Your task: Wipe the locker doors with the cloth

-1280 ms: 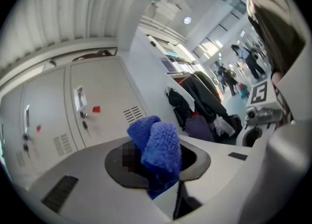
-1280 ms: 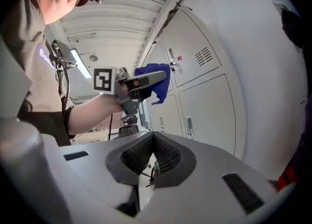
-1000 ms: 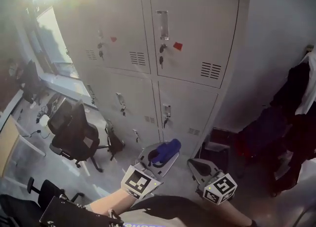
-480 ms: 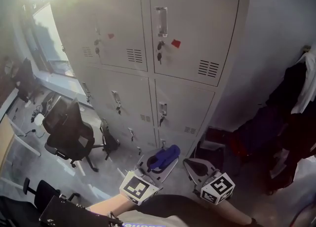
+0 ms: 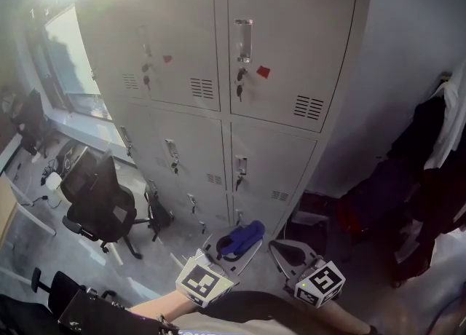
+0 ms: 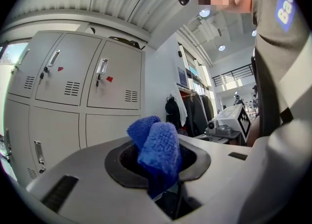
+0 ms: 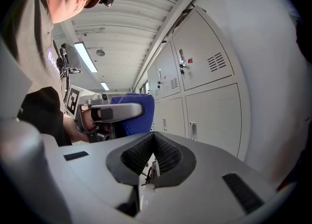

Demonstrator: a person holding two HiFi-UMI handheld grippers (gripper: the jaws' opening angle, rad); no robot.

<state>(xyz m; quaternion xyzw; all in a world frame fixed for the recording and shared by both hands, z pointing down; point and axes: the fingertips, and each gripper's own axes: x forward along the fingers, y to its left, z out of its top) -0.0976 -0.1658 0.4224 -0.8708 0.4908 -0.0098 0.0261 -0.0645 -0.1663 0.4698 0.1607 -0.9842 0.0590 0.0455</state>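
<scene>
A grey bank of lockers (image 5: 291,57) is seen from above. Its doors are closed, and each has a handle, a key lock and a vent grille. Low in the view, the left claw (image 5: 231,245) is clamped on a blue cloth (image 5: 245,235), which is bunched and sticks out past the jaws. The cloth is held in the air near the lower doors, and no door is touched. The right claw (image 5: 290,256) is held just beside it, its jaws pressed together with nothing between them. A black chair (image 5: 102,206) stands at the left, and dark coats (image 5: 429,151) hang at the right.

Wiping appears not to have begun, and the step in hand is probably the carrying of the cloth to a door. The clamp should be kept firm so the cloth is not dragged out. The protruding fold, not the jaw tips, should be pressed to the metal. Strokes are best run across the flat panel and eased around handles and keys, where the cloth could snag.
</scene>
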